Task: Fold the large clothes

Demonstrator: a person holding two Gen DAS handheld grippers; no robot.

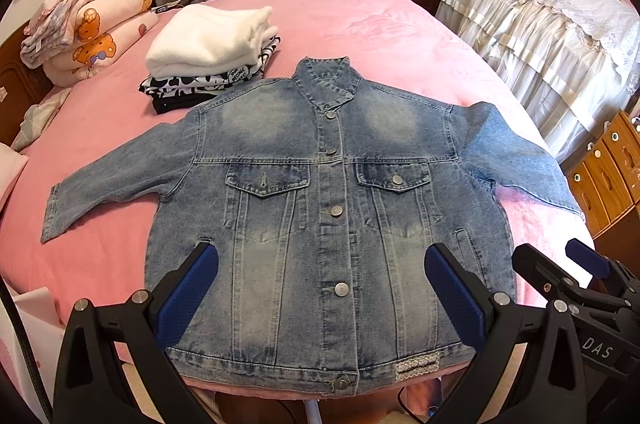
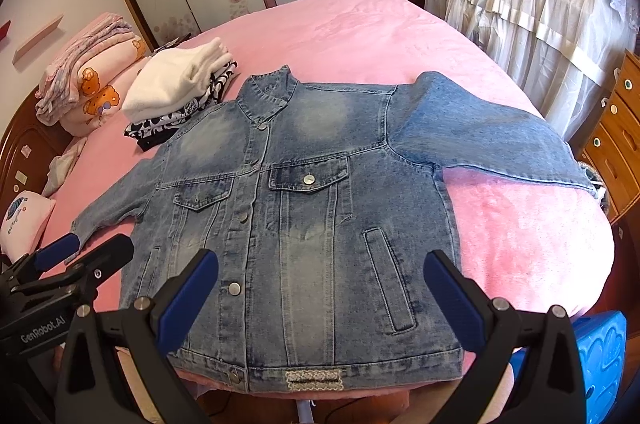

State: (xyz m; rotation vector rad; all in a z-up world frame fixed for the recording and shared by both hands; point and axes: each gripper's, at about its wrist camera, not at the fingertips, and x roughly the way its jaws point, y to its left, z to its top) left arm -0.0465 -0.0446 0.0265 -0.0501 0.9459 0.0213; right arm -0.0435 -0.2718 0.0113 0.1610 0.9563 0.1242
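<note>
A light blue denim jacket [image 1: 320,200] lies flat and buttoned, front up, on the pink bed [image 1: 360,20], both sleeves spread out sideways and its hem at the near edge. The same jacket [image 2: 304,208] fills the right wrist view. My left gripper [image 1: 320,288] hovers open over the lower front, nothing between its blue pads. Further right, my right gripper [image 2: 320,288] is open too, above the hem and side pocket. Each gripper shows in the other's view: the right gripper [image 1: 560,264] at the right edge, the left gripper [image 2: 92,248] at the left edge.
A folded pile with a white fleece on top [image 1: 208,40] sits behind the jacket's left shoulder. Rolled quilts [image 1: 88,24] lie by the headboard. A lace-covered piece of furniture [image 1: 540,16] and wooden drawers [image 1: 608,168] stand right of the bed. A blue plastic stool [image 2: 596,356] is near right.
</note>
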